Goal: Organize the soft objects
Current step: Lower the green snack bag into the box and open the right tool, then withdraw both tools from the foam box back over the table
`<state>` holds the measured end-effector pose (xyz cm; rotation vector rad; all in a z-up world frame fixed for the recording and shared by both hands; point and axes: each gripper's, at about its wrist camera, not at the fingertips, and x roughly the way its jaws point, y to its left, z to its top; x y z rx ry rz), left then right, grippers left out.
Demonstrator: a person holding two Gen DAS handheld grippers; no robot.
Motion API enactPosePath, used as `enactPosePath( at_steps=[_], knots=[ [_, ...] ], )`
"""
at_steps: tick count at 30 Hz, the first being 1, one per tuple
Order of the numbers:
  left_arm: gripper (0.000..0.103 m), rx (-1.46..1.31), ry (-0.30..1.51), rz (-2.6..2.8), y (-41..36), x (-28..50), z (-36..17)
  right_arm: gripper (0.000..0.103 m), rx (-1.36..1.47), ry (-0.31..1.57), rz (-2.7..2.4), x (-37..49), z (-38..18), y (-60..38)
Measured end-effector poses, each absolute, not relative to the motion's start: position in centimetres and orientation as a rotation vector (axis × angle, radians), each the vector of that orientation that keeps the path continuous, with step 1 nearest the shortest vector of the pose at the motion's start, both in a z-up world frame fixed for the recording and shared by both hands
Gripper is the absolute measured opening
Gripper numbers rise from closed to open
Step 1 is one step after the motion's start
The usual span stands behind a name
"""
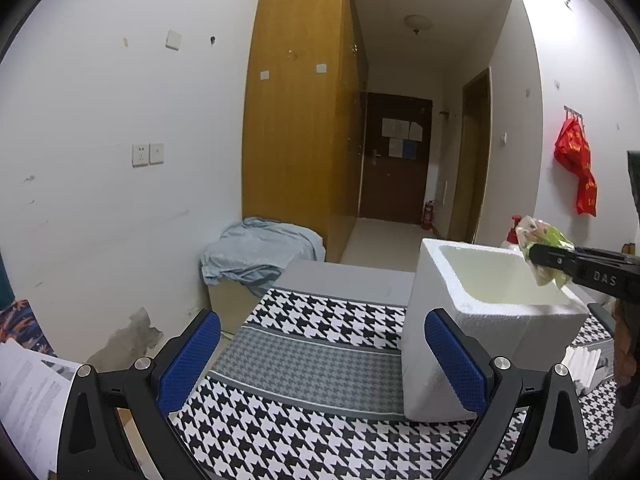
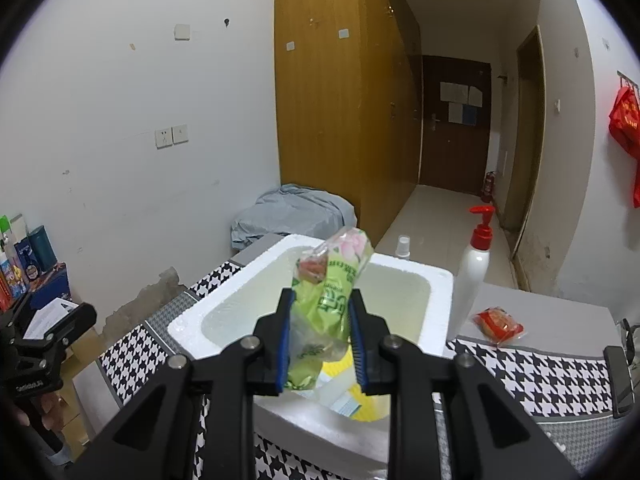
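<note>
The left gripper (image 1: 322,364) is hovering with its blue-padded fingers (image 1: 190,364) spread wide apart and gripping nothing, low over the houndstooth-patterned surface (image 1: 304,432). In its own view the white foam box (image 1: 472,320) is standing just beside the right-hand finger, on the same patterned cloth. Further left and behind, a crumpled light-blue cloth (image 1: 260,254) is lying over a low piece of furniture against the wall, next to the tall wooden wardrobe (image 1: 300,100).

Moving right, the right gripper (image 2: 320,344) is clenching a soft green plastic packet (image 2: 328,300) between its blue pads, holding it tilted above the open foam box (image 2: 224,300); the packet's upper end is leaning to the right over the box's cavity. In the left wrist view the same packet (image 1: 542,248) is showing at the tip of the black gripper (image 1: 536,258) above the box's far right corner. Inside the box, under the packet, something yellow and white (image 2: 360,404) is lying on the bottom, too hidden to identify.

To the right of the box a white pump bottle with a red top (image 2: 474,264) is standing upright, touching or nearly touching the box wall. Further right, a small red wrapped packet (image 2: 498,326) is lying on the grey part of the surface, apart from the box. A red bag (image 2: 626,120) is hanging on the far right wall.
</note>
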<state>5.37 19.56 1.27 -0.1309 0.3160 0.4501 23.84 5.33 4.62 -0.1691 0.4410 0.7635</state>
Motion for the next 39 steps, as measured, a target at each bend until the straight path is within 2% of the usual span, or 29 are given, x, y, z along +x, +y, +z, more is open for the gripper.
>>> enactPosePath(
  at_steps=[7, 8, 10, 11, 12, 15, 20, 39],
  knots=[
    [0.102, -0.135, 0.337, 0.429, 19.4, 5.6, 0.5, 0.032, -0.172, 0.456, 0.754, 24.4, 4.5, 6.0],
    [0.102, -0.133, 0.338, 0.426, 19.4, 5.7, 0.5, 0.035, -0.170, 0.462, 0.751, 24.6, 4.4, 6.1],
    [0.102, -0.133, 0.336, 0.421, 19.3, 5.7, 0.5, 0.054, -0.173, 0.469, 0.742, 24.9, 4.2, 6.3],
    [0.102, -0.134, 0.335, 0.421, 19.2, 5.7, 0.4, 0.069, -0.174, 0.467, 0.734, 24.9, 4.1, 6.3],
    [0.102, -0.135, 0.335, 0.419, 19.2, 5.7, 0.4, 0.075, -0.173, 0.463, 0.730, 24.9, 4.0, 6.3],
    [0.102, -0.134, 0.341, 0.423, 19.3, 5.8, 0.2, 0.079, -0.152, 0.481, 0.740, 25.2, 3.9, 6.1],
    [0.102, -0.139, 0.341, 0.422, 19.2, 5.6, 0.1, 0.084, -0.146, 0.484, 0.741, 25.0, 3.9, 6.0],
    [0.102, -0.103, 0.338, 0.391, 17.3, 5.2, 0.1, 0.084, -0.144, 0.433, 0.755, 22.7, 4.9, 4.1]
  ],
)
